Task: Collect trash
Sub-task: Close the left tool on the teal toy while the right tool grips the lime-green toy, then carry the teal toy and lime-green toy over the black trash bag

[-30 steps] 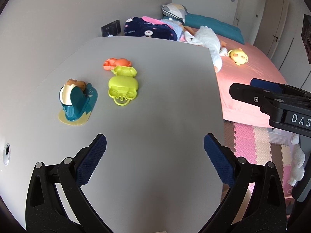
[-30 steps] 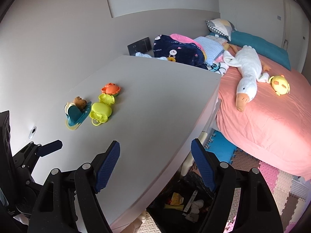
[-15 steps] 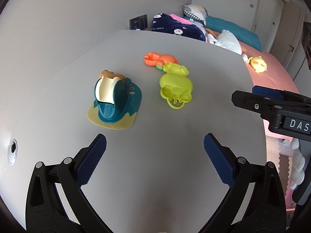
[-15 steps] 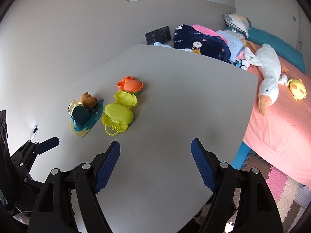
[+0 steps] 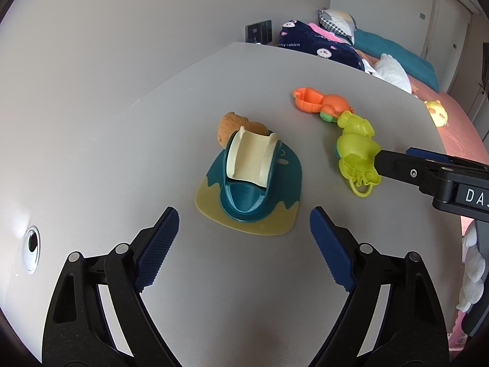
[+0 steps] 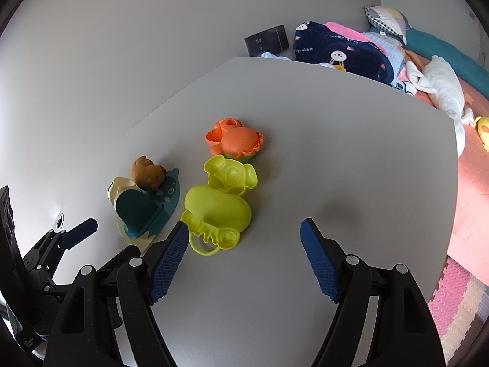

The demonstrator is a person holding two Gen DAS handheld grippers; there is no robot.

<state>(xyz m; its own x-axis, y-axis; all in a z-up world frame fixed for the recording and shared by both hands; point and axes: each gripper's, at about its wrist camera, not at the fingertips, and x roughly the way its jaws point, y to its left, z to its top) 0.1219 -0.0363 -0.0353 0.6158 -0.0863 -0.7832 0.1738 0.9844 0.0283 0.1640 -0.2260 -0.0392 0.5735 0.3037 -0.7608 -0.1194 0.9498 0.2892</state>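
Teal dustpan rests on the grey table, just ahead of the left gripper — jaws wide, just narrowing, nothing between them. Centre the raised body between the pads before closing; right gripper — wide, empty.

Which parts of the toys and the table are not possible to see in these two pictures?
- Brown toy animal: left wrist view, lower part hidden behind the teal slide toy.
- Big yellow-green mould: left wrist view, right edge covered by the right gripper.
- Table: both views, near edge cut off by the frame.
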